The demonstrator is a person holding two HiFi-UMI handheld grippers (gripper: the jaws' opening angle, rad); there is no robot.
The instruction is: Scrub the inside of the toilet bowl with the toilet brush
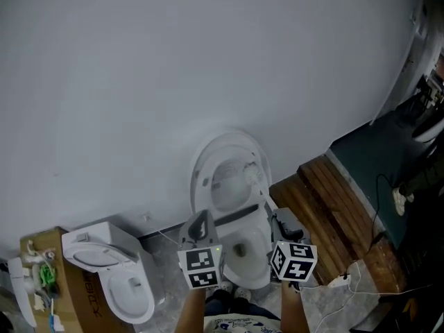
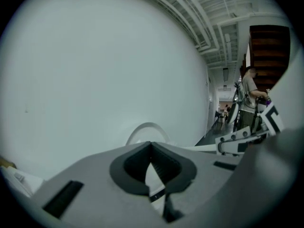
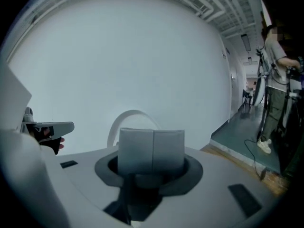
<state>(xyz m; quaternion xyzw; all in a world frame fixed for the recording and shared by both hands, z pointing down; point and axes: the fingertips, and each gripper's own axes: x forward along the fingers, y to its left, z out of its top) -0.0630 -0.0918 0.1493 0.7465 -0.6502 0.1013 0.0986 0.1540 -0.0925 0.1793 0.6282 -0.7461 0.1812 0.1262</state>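
A white toilet (image 1: 239,220) stands against the pale wall with its lid (image 1: 225,161) raised and its bowl (image 1: 243,250) open below me. The arc of the lid also shows in the left gripper view (image 2: 147,127) and the right gripper view (image 3: 127,118). My left gripper (image 1: 201,225) hovers over the bowl's left rim, its jaws closed tip to tip on nothing (image 2: 151,145). My right gripper (image 1: 281,222) is held over the right rim, its two pads pressed together and empty (image 3: 152,151). I cannot make out a toilet brush in any view.
A second white toilet (image 1: 114,276) sits at the lower left beside a cardboard box (image 1: 41,252) holding small items. A wooden platform (image 1: 343,214) and a cable (image 1: 347,283) lie to the right. A person (image 3: 275,80) stands far right in the corridor.
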